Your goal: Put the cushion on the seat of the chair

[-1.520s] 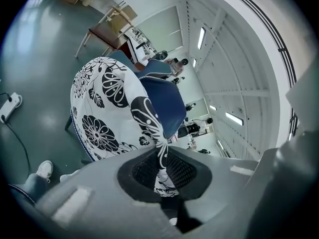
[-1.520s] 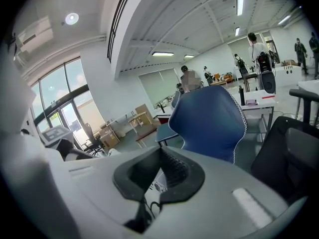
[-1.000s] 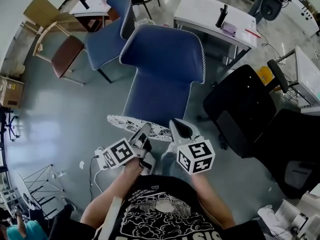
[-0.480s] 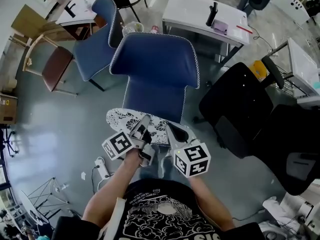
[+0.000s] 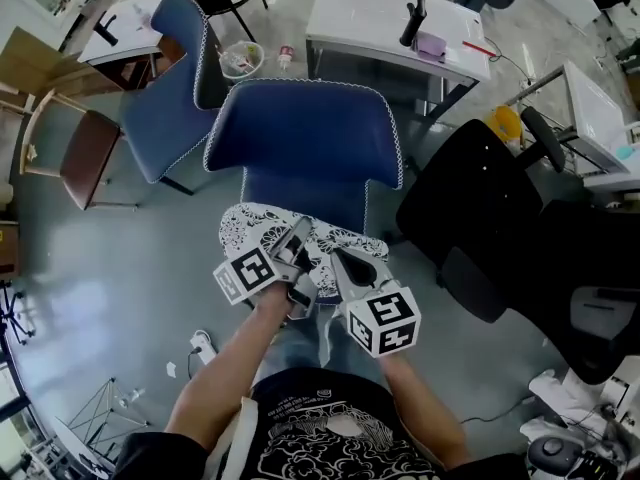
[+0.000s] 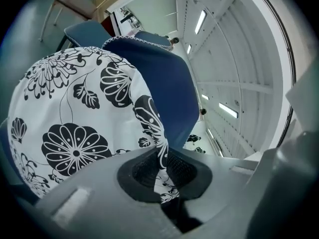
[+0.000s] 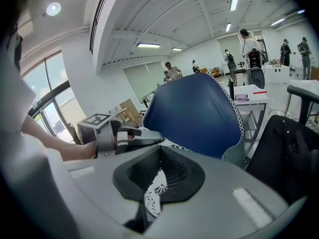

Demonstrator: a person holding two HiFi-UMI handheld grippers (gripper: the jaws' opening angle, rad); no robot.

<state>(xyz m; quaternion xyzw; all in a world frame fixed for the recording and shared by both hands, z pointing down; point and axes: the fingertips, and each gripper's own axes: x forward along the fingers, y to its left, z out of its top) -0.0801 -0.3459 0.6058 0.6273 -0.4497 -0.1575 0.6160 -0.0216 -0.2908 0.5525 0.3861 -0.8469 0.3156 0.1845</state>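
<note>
The cushion (image 5: 262, 230) is white with black flower print and lies over the front of the blue chair's seat (image 5: 300, 190). Its near edge is pinched by both grippers. My left gripper (image 5: 299, 241) is shut on the near left part of that edge, and the cloth fold shows between its pads (image 6: 160, 159). My right gripper (image 5: 346, 259) is shut on the edge further right, with printed cloth (image 7: 153, 195) caught between its pads. The chair's blue back (image 5: 305, 128) with white piping rises just beyond. In the left gripper view the cushion (image 6: 75, 118) fills the left side.
A black office chair (image 5: 480, 208) stands close on the right. A second blue chair (image 5: 175, 88) and a wooden chair (image 5: 85, 153) are at the left. A white desk (image 5: 380, 18) sits behind. A power strip (image 5: 200, 346) lies on the floor. People stand far off in the right gripper view.
Both grippers have carried the cushion forward and lower, from in front of the chair onto the front part of its seat. Both stay shut on its edge.
</note>
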